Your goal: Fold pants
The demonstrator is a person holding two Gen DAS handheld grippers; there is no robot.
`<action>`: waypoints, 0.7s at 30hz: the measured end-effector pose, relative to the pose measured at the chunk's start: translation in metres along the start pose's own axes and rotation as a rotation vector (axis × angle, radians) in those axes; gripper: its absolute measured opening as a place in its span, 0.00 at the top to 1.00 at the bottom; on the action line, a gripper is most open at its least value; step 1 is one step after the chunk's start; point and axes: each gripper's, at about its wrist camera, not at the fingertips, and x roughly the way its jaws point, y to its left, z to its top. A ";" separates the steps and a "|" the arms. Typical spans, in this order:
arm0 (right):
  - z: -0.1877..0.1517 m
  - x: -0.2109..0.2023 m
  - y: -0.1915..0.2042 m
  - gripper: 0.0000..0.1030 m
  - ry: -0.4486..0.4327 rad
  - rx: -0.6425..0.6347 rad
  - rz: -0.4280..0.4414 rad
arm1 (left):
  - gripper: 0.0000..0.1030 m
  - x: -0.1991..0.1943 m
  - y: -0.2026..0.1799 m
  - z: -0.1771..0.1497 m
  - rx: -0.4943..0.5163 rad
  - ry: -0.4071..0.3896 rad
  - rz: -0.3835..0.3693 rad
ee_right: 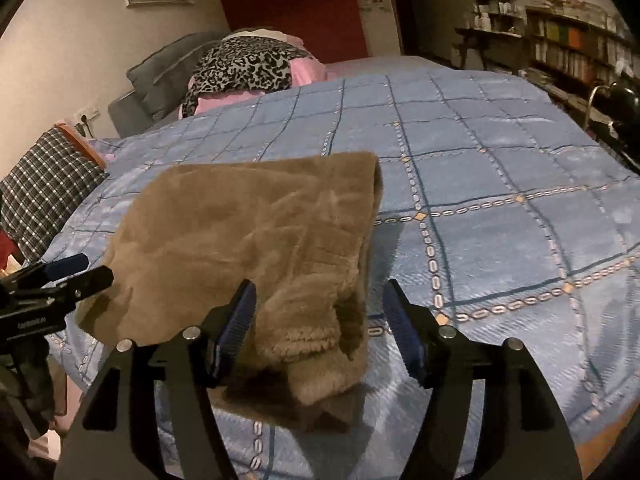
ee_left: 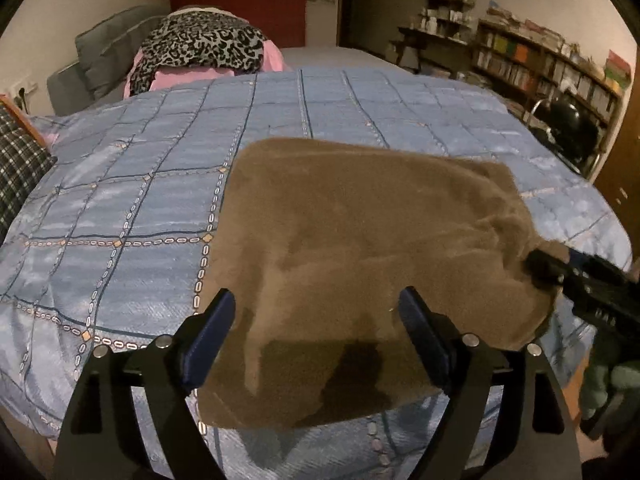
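Folded brown fleece pants [ee_left: 372, 264] lie flat on a blue checked quilt [ee_left: 132, 208] covering the bed, near its front edge. Left gripper [ee_left: 320, 332], black with dark blue pads, has its jaws spread wide at 6 o'clock in its own view, straddling the near edge of the pants without pressing on them. Right gripper [ee_right: 320, 320] also stands open, its jaws either side of the thick bunched corner, gripping nothing. In the left view it enters from 3 o'clock at the fabric's right edge. Leopard-print cloth [ee_left: 204, 46] sits piled at 11 o'clock; cluttered bookshelves [ee_left: 552, 64] at 2 o'clock.
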 end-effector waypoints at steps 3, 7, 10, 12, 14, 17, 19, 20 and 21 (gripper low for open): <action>0.002 -0.019 0.010 0.24 -0.015 -0.015 0.003 | 0.18 -0.009 -0.009 0.005 0.009 -0.008 0.019; 0.006 -0.039 0.020 0.19 -0.048 -0.025 0.012 | 0.13 -0.018 -0.018 0.011 0.009 -0.018 0.045; 0.009 -0.048 0.026 0.19 -0.066 -0.021 0.025 | 0.12 -0.023 -0.023 0.013 0.021 -0.040 0.085; 0.010 -0.052 0.027 0.17 -0.076 -0.021 0.029 | 0.12 -0.027 -0.025 0.014 0.019 -0.057 0.113; 0.010 -0.056 0.029 0.17 -0.079 -0.021 0.032 | 0.12 -0.031 -0.024 0.016 0.006 -0.066 0.114; 0.009 -0.058 0.032 0.17 -0.081 -0.023 0.035 | 0.12 -0.035 -0.023 0.016 -0.002 -0.077 0.121; 0.008 -0.059 0.032 0.17 -0.082 -0.024 0.034 | 0.12 -0.036 -0.023 0.016 0.001 -0.081 0.129; 0.007 -0.060 0.032 0.17 -0.081 -0.022 0.035 | 0.12 -0.037 -0.023 0.016 0.004 -0.083 0.133; 0.008 -0.059 0.031 0.17 -0.081 -0.022 0.035 | 0.12 -0.038 -0.024 0.016 0.005 -0.085 0.137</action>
